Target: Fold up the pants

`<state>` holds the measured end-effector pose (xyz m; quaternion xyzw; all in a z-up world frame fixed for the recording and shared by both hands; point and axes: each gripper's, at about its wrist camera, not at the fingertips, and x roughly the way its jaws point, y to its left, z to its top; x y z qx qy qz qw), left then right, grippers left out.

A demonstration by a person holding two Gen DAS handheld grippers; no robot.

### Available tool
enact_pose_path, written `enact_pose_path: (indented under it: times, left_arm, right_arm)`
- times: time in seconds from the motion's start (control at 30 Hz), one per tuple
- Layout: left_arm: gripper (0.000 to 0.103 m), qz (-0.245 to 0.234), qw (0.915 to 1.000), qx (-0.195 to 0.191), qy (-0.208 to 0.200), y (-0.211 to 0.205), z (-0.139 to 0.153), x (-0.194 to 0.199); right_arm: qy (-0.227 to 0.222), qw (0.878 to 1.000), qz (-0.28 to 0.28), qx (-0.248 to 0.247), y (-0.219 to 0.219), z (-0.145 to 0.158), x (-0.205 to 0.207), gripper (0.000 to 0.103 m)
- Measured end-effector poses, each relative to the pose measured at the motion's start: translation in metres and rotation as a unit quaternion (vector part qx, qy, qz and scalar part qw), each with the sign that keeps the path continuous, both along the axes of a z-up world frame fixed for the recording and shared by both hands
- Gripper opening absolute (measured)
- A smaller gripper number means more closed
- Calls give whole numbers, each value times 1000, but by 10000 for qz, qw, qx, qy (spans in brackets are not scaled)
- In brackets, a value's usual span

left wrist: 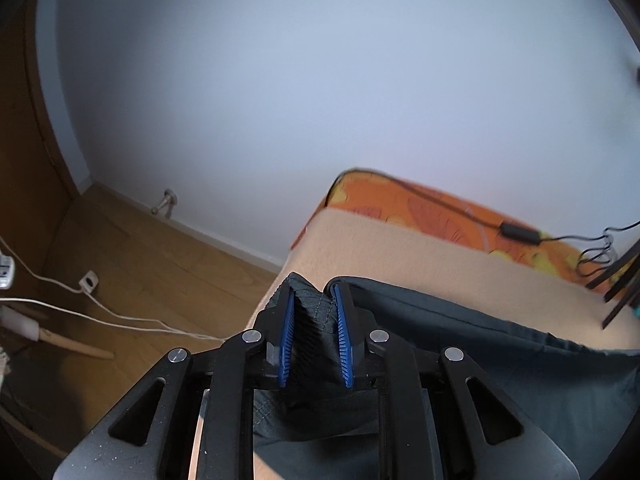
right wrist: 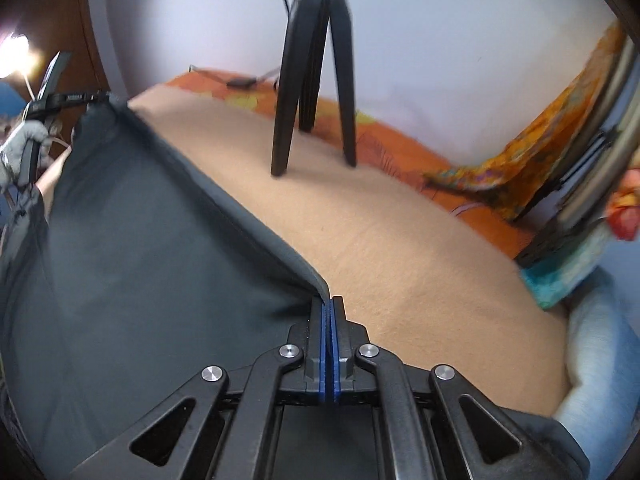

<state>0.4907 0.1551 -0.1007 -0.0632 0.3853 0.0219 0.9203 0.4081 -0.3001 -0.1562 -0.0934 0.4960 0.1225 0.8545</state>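
- Left gripper [left wrist: 314, 332]: blue pads pinching a thick bunched wad of dark grey pants [left wrist: 460, 344], stitching visible on the clamped fold; jaws held partly apart by the cloth's bulk.
- Right gripper [right wrist: 330, 336]: pads pressed nearly flush, clamped on a thin edge of the pants [right wrist: 140, 248] at the fabric's corner.
- Pants: dark slate grey, matte, stretched as a broad smooth sheet between the two grippers; upper hem taut in a straight line, few creases, slight sag near the right wrist view's lower left.
- Pants located over a beige blanket [right wrist: 400, 240] covering the bed, held just above or resting on it; cannot tell which.
- Beyond: black tripod [right wrist: 312, 80] standing on the blanket, orange patterned sheet [left wrist: 420, 204] with a black cable [left wrist: 516, 230] along the far edge.
- Farthest: white wall [left wrist: 320, 80]; wood floor [left wrist: 140, 264] with white cords to the left.
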Motion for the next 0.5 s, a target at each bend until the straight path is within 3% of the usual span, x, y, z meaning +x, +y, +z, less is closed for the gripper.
enact_pose_path:
  times: [0.23,0.5]
  left_arm:
    - [16,-3,9992,-150,-376,17,30,-45]
    - [12,79,9973,-374,-629,34,42,-106]
  right_arm:
    - [-415,9990,42,129,7,57,-47,0]
    - [-640,9976,169,225,28,99,-115,0]
